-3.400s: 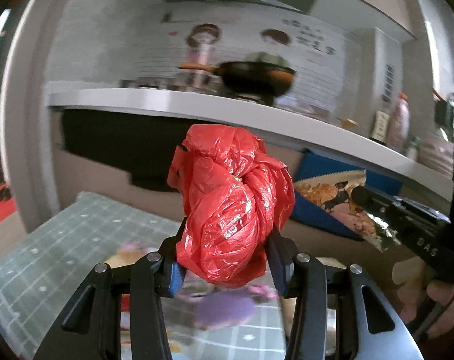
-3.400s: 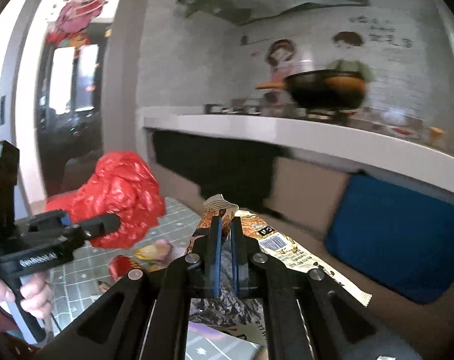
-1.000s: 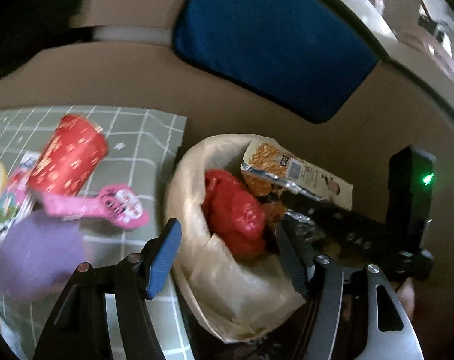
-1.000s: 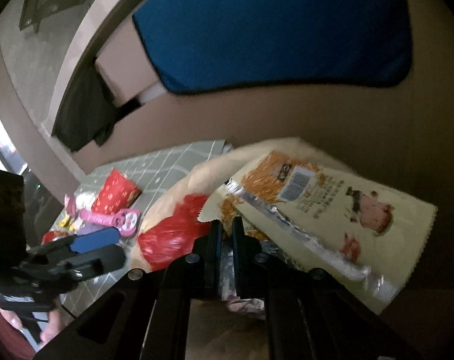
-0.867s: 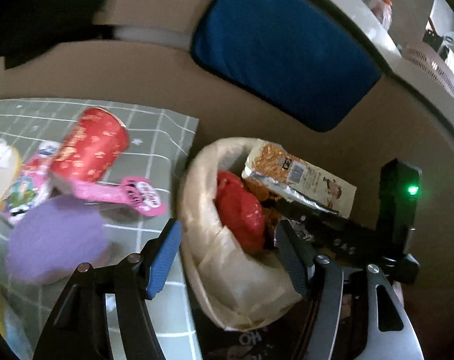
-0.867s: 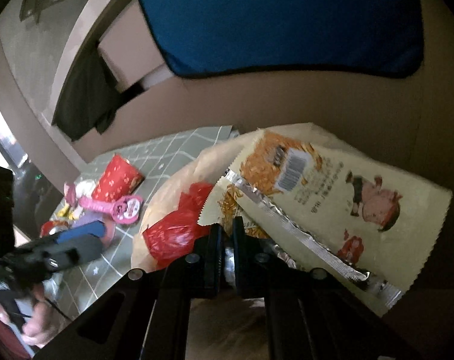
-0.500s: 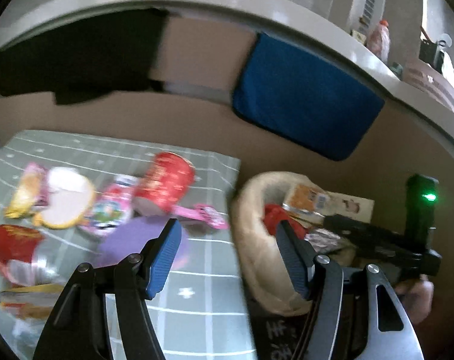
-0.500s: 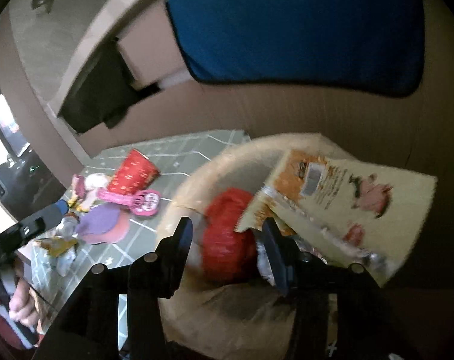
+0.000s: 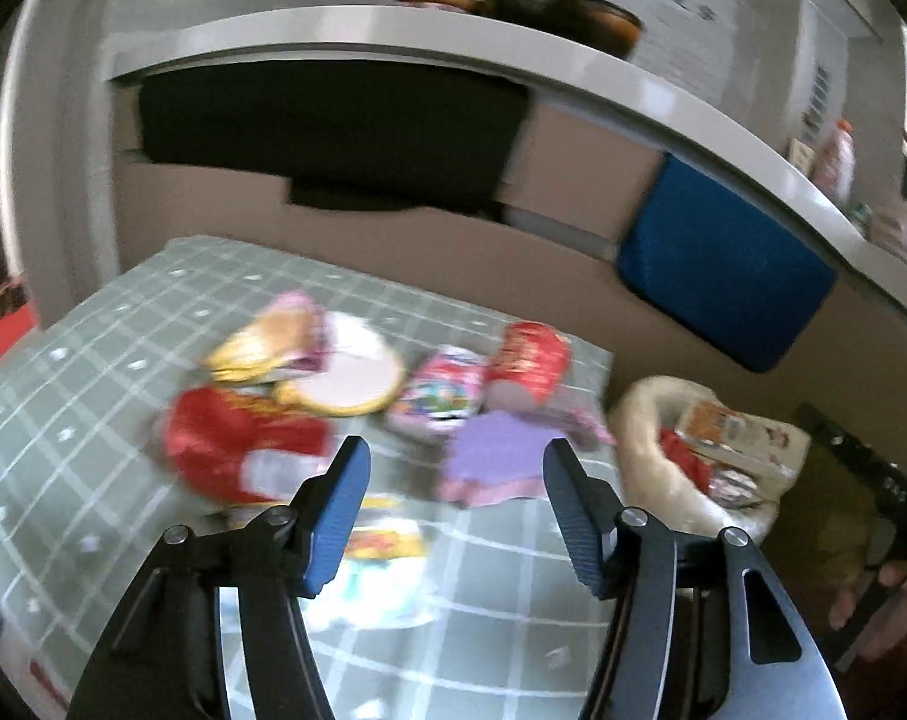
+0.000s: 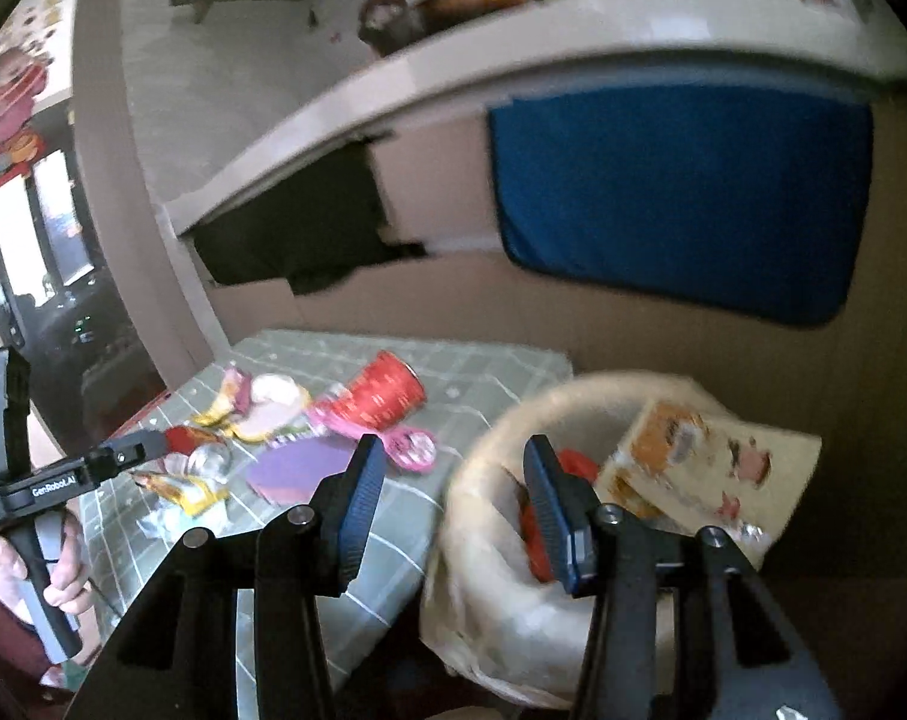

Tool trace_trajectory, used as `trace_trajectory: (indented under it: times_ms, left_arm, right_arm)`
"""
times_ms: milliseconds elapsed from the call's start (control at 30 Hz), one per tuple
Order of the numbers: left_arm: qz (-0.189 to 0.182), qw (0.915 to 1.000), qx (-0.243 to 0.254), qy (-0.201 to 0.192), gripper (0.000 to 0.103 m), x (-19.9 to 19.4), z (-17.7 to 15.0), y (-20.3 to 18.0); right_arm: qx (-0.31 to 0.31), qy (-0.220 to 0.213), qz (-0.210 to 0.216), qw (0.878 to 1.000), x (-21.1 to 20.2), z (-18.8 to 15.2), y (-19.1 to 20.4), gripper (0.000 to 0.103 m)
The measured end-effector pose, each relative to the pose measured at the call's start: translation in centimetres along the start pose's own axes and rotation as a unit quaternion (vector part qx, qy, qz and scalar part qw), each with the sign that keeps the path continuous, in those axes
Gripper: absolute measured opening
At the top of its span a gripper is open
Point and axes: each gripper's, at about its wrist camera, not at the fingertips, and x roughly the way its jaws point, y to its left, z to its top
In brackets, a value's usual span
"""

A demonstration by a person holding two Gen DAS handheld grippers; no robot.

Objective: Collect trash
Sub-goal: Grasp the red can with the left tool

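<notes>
The cream-lined bin (image 10: 573, 405) stands beside the table and holds the red plastic bag (image 10: 573, 462) and the orange snack packet (image 10: 711, 462). My right gripper (image 10: 453, 495) hangs open just above the bin's near rim, empty. My left gripper (image 9: 456, 498) hovers over the checked tablecloth (image 9: 495, 576); its jaws are closing with nothing between them. Beyond it lie a purple sheet (image 9: 501, 456), a red wrapper (image 9: 237, 450), a red paper cup (image 9: 531, 360), a pink packet (image 9: 441, 396), a white round lid (image 9: 357, 375) and a yellow wrapper (image 9: 267, 348). The bin (image 9: 651, 438) sits to its right.
A tan bench back with a blue cushion (image 10: 681, 198) runs behind the table and the bin. A white counter (image 9: 393, 36) with a pan overhangs it. Each gripper's handle is held in a hand (image 10: 33, 570). A small yellow packet (image 9: 381, 540) lies under the left jaws.
My right gripper opened, left the snack packet in the bin and drew back upward. My left gripper swung left from the bin to above the trash on the table.
</notes>
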Motion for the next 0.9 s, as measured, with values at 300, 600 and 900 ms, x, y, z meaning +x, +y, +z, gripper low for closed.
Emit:
trace_trajectory:
  times_ms: [300,600,900]
  left_arm:
    - [0.077,0.9926,-0.094,-0.006,0.060,-1.7,-1.3,8.7]
    - [0.010,0.9789,-0.201,0.034,0.061,1.4,-2.3,12.6]
    - [0.018,0.9452,-0.314,0.086,0.060,7.4,-1.3,14.3]
  right_arm:
    - [-0.031,0.008,0.030,0.999,3.4,0.1,5.7,0.047]
    - [-0.041,0.064,0.078,0.994,6.9,-2.4,8.2,0.047]
    - [-0.025,0.083,0.072,0.994,8.4,-3.9,7.0,0.047]
